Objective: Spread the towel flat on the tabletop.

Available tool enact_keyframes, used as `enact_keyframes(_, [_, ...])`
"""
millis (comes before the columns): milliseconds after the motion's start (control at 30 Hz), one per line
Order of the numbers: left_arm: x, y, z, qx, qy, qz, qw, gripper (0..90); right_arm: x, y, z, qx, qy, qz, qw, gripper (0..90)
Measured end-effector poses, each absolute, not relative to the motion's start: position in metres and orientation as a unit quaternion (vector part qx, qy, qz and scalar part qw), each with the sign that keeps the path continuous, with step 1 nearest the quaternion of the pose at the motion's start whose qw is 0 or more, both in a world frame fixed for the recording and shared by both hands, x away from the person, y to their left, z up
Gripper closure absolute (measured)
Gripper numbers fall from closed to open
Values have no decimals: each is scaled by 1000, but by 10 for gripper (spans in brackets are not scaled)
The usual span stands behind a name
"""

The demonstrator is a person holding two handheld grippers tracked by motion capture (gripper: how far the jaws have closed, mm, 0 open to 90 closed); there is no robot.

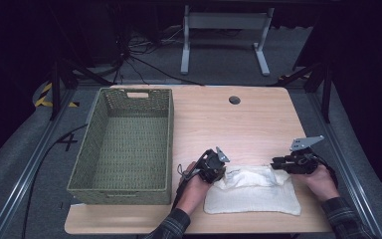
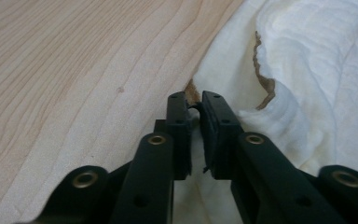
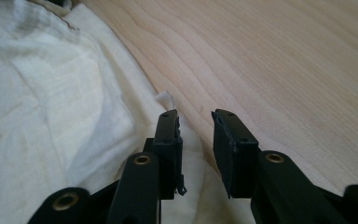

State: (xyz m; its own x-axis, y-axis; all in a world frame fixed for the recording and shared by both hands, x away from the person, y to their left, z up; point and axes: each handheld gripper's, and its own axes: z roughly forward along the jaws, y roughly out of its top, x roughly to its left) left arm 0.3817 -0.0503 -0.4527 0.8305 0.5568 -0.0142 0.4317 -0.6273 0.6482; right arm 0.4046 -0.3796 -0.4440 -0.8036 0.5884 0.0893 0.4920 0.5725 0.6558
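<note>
A white towel lies rumpled near the table's front edge, its far side bunched up. My left gripper is at the towel's far left corner. In the left gripper view the left gripper is shut on a raised fold of the towel. My right gripper is at the towel's far right corner. In the right gripper view the right gripper stands open over the towel's edge, with cloth under its left jaw and bare wood under the right one.
A green woven basket stands empty on the left half of the wooden table. A round cable hole sits near the table's far edge. Table legs and cables are on the floor behind.
</note>
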Motion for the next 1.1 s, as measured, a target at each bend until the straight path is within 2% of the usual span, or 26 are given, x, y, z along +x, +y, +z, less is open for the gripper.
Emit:
enact_keyframes(33, [382, -50, -453, 897, 275, 94, 332, 854, 405, -380, -444, 306, 884, 347, 69, 726])
enact_keyframes(100, [381, -48, -449, 894, 276, 100, 338, 860, 405, -378, -445, 295, 889, 345, 66, 836])
enact_keyframes(167, [380, -45, -446, 891, 277, 101, 345, 866, 404, -379, -443, 289, 887, 353, 66, 865])
enact_keyframes(367, [379, -36, -436, 881, 285, 111, 360, 878, 401, -385, -436, 288, 879, 372, 75, 880])
enact_keyframes(700, [384, -21, -425, 854, 330, 139, 379, 882, 397, -399, -418, 297, 859, 398, 123, 884])
enact_keyframes(1100, [416, -16, -415, 818, 374, 170, 402, 884, 422, -420, -409, 333, 829, 420, 160, 886])
